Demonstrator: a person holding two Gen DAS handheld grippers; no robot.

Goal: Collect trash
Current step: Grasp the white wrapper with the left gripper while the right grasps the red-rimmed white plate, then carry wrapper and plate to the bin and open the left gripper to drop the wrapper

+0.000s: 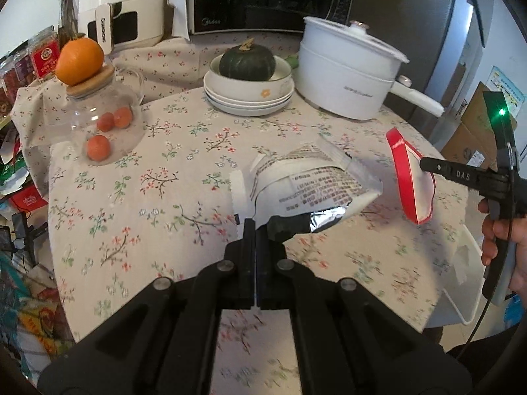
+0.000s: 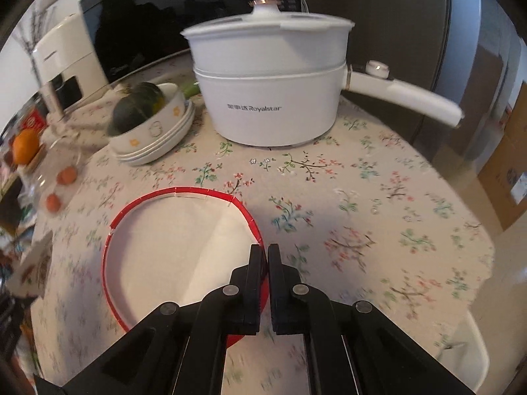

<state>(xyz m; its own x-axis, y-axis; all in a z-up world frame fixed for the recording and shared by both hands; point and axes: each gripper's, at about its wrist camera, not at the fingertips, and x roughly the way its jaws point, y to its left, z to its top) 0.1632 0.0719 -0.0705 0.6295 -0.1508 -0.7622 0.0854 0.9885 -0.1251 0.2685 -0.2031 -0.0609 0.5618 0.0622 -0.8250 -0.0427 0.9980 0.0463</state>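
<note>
My left tongs [image 1: 255, 230] pinch a torn printed foil wrapper [image 1: 309, 181], lifted in front of the white Royalstar pot [image 2: 270, 95]. My right tongs [image 2: 266, 253] are clamped on the rim of a red-edged paper lid [image 2: 178, 243], held above the tabletop [image 2: 362, 197] nearer me than that pot.

Raised over the near part of the tabletop [image 1: 184, 151]: a torn wrapper [image 1: 313, 181] pinched in the left claw [image 1: 255, 230], and to its right a paper lid [image 1: 411, 181] clamped by its rim in the right claw [image 2: 266, 253]. Behind these, at centre, a squash [image 1: 247, 61] in a bowl [image 1: 250, 82] atop stacked plates [image 1: 250, 103]. Right of the stack, a lidded electric pot [image 1: 349, 75], handle pointing right. Far left, a glass jar [image 1: 105, 125] holding small fruits, an orange [image 1: 79, 61] on its lid. At the back, a microwave [image 1: 263, 0].
</note>
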